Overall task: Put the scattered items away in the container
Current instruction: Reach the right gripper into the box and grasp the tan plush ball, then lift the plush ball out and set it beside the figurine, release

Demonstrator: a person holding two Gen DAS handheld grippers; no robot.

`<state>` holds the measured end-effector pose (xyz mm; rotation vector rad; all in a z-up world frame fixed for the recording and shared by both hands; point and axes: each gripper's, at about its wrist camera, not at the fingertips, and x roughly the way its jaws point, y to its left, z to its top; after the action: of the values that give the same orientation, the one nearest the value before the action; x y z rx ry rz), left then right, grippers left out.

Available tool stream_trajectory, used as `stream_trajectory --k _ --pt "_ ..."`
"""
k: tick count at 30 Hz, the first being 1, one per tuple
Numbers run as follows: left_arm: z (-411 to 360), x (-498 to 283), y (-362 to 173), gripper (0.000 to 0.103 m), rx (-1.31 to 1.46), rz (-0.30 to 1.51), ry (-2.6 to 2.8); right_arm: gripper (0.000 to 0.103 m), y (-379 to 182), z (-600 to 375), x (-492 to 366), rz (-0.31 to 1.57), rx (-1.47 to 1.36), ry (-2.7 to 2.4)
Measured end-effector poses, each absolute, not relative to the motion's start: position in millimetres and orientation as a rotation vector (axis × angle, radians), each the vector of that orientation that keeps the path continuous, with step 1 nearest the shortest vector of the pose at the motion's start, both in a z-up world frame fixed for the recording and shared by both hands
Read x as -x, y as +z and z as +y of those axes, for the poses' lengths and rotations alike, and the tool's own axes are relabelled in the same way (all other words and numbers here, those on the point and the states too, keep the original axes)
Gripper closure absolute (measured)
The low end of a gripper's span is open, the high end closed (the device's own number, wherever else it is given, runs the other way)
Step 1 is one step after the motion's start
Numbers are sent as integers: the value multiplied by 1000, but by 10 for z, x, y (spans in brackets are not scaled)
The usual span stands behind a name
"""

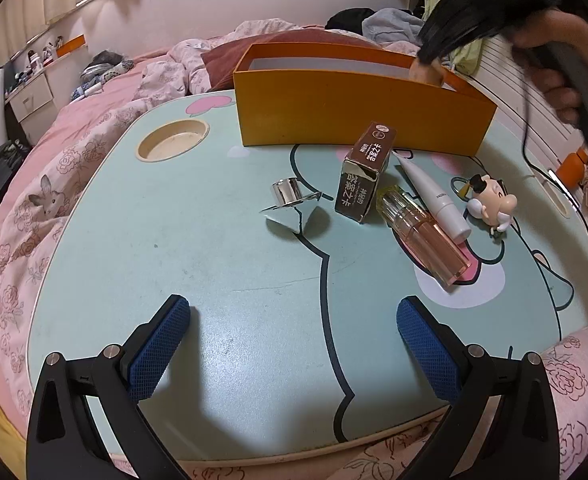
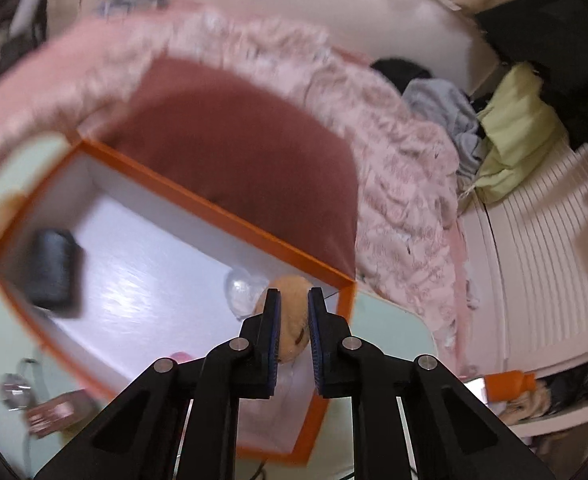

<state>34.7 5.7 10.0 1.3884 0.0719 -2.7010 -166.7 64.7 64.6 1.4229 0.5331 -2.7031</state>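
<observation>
Two grippers on my screens. My left gripper hangs over the near end of the mint-green lap table with its blue pads spread wide and nothing between them.

My right gripper is over the orange box, jaws drawn in narrow and clamped on a small tan plush toy. The toy sits squeezed between the pads, above the box's white floor at the corner nearest the pink bedding. From the left wrist view I see that same gripper at the box's far right rim, a hand behind it, though it is blurred there.

Inside the box I make out a dark object at the far end and a clear heart-shaped piece just beside the toy; both are blurred.

On the table in front of the box lie the scattered things: a shiny silver piece, a brown card box, a white tube, a clear pink bottle touching the tube, and a little cartoon figurine to the right.
</observation>
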Motion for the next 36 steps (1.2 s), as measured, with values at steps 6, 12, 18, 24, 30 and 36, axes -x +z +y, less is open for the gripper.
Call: stream_trajectory --k 6,12,18,24,30,36 --pt "57 -348 101 0 -1388 71 -2702 90 1035 1060 801 54 -1196 -2642" --pt "57 -349 102 0 -1388 71 -2702 102 673 1438 225 -317 -1238 -2441" --pt "56 -351 103 0 -1388 71 -2703 102 408 1296 118 -352 -1283 -2422" --pt "54 -352 105 0 -1387 70 -2703 96 380 1294 36 -385 -1219 -2433" --pt "54 -353 106 0 -1387 69 -2704 85 208 988 -286 -61 -1268 -2502" --pt "54 -353 106 0 -1388 68 -2703 80 -73 833 -293 37 -1386 -2587"
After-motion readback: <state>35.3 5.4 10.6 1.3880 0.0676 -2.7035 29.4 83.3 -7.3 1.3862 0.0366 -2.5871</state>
